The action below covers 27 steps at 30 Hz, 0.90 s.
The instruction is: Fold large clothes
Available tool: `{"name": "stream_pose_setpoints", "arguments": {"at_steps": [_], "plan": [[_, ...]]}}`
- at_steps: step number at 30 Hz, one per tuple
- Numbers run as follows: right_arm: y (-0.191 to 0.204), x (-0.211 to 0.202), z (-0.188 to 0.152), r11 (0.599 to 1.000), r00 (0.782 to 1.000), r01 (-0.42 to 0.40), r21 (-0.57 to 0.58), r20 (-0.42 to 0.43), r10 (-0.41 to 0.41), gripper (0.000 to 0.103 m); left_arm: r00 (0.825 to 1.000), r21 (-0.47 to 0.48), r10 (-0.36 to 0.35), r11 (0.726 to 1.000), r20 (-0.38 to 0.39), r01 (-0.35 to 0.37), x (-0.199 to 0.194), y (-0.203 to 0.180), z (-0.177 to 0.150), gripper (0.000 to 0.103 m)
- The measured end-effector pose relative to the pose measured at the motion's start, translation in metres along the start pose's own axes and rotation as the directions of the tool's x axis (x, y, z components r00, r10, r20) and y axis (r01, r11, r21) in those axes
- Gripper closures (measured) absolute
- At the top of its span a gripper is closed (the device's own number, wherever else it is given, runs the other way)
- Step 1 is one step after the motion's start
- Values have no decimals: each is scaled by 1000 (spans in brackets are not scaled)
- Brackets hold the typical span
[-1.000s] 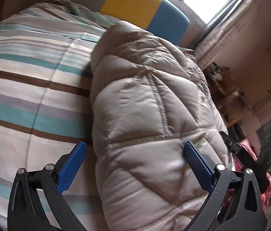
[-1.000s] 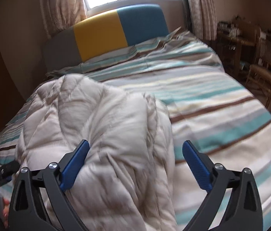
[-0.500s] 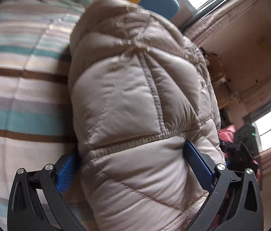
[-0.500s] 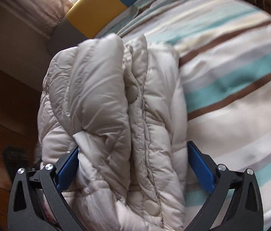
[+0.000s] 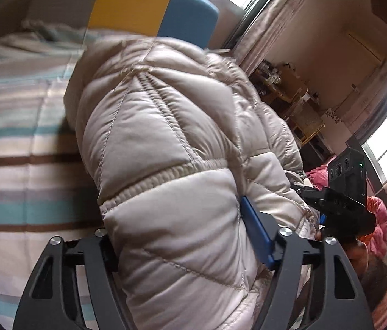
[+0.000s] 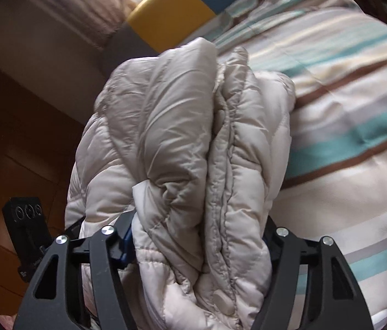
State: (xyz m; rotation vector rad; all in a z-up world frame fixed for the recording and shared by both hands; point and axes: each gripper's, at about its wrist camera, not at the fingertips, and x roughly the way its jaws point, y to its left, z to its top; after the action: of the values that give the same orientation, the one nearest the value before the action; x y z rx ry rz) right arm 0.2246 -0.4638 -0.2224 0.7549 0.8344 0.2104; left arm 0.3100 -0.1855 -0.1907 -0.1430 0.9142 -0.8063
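jacket [image 5: 166, 143] | left gripper [image 5: 182, 236], right gripper [image 6: 196, 236] | now both clamped on it

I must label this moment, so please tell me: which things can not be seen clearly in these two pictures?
- Left wrist view: the left gripper left finger pad is buried in the puffer jacket.
- Right wrist view: both pads of the right gripper are almost fully covered by the jacket bundle.
- Both views: the jacket's lower end is cut off by the bottom edge.
- Left wrist view: items on the wooden shelves are too small.
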Motion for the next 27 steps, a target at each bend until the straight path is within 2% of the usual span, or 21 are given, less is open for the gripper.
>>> {"name": "stream_pose_setpoints", "arguments": {"at_steps": [4, 8, 11, 16, 20, 22, 25, 26, 27], "plan": [[26, 4, -13, 998, 999, -45, -35, 22, 46, 38, 996, 56, 24, 998, 83, -28, -34, 2, -1, 35], [57, 25, -25, 994, 997, -76, -72, 26, 78, 38, 985, 63, 72, 995, 156, -82, -69, 23, 1, 35], [88, 59, -34, 989, 995, -98, -112, -8, 98, 38, 975, 25, 127, 991, 184, -133, -95, 53, -1, 35], [141, 115, -44, 973, 992, -122, -197, -63, 111, 38, 953, -91, 217, 975, 210, -201, -137, 111, -11, 35], [183, 152, -56, 951, 993, -101, -292, -95, 76, 38, 932, -178, 285, 952, 222, -248, -165, 155, -21, 34], [194, 167, -66, 942, 994, -55, -332, -107, 20, 35, 924, -238, 327, 931, 201, -277, -172, 179, -29, 30], [198, 183, -73, 930, 995, 20, -367, -85, -55, 25, 920, -307, 351, 907, 172, -289, -174, 198, -41, 16], [192, 184, -75, 933, 995, 32, -360, -76, -63, 22, 911, -308, 375, 899, 173, -311, -173, 198, -44, 11], [190, 188, -77, 937, 995, 37, -346, -72, -66, 21, 898, -296, 403, 892, 180, -341, -171, 195, -47, 10]]}}
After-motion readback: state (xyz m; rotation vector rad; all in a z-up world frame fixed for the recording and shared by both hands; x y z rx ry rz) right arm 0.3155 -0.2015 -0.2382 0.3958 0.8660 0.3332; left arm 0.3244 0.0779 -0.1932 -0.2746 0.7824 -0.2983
